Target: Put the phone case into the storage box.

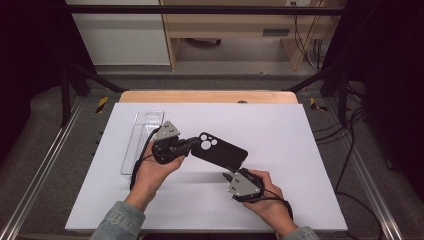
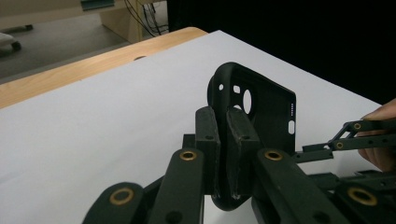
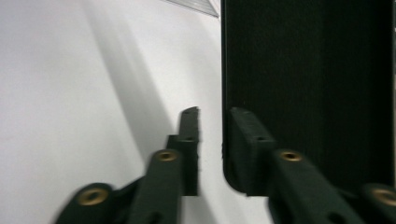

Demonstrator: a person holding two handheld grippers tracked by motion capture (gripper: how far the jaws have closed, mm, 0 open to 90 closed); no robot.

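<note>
Right gripper [image 1: 226,176] parted at black phone case [image 1: 220,150] corner: slide rim between jaws, then clench; left gripper [image 1: 192,144] clamping camera end.

White sheet [image 1: 280,165] covers the table, plain, no pattern; a pale wood edge [image 1: 207,96] shows at the far side. Phone case [image 1: 220,150] – matte black, with round camera cut-outs showing the white beneath. Left gripper [image 1: 189,145] black, grey three-cornered plate on top; in the left gripper view its jaws are black with brass-coloured rivets. Right gripper [image 1: 226,176] black too, grey plate with small dark screws, same brass rivets in the right gripper view. Clear plastic tray [image 1: 142,140] at far left – transparent, faint grey edges. Sleeves [image 1: 117,222] faded blue denim. Floor grey, with yellow-and-black striped tape [image 1: 102,104] at left. Surroundings at both sides black.
</note>
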